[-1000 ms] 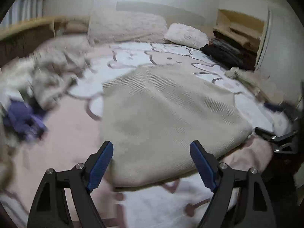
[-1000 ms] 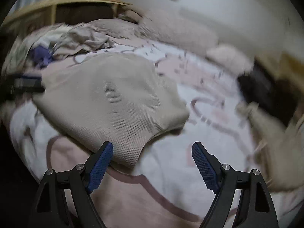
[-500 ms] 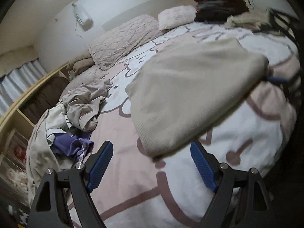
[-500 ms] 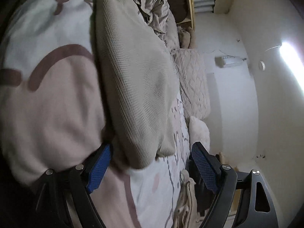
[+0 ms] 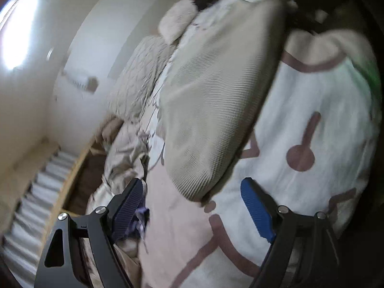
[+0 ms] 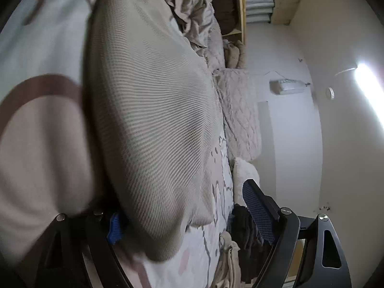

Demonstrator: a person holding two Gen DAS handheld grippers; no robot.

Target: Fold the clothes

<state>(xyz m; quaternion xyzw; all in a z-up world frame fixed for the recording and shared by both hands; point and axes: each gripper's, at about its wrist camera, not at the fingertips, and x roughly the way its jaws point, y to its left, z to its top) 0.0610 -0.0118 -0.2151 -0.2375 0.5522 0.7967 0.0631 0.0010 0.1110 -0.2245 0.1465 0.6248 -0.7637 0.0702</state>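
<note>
The beige sweater (image 6: 153, 124) lies spread on the bed (image 5: 312, 110) — right gripper (image 6: 187, 213) spread wide, its lower pad slipped under the hem at seven o'clock. Left gripper (image 5: 192, 206) gapes empty, short of the near corner. Likely next — pinch both edges to fold.

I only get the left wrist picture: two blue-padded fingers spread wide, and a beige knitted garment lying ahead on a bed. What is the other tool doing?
Observer: The right gripper is at an edge of the beige waffle-knit sweater. One blue pad is tucked under the fabric and half hidden.
Operator: So it has pinched the sweater?
Observer: Not yet. Its jaws stand wide open. The other finger is clear of the cloth, above the pink-and-white patterned bedsheet.
</note>
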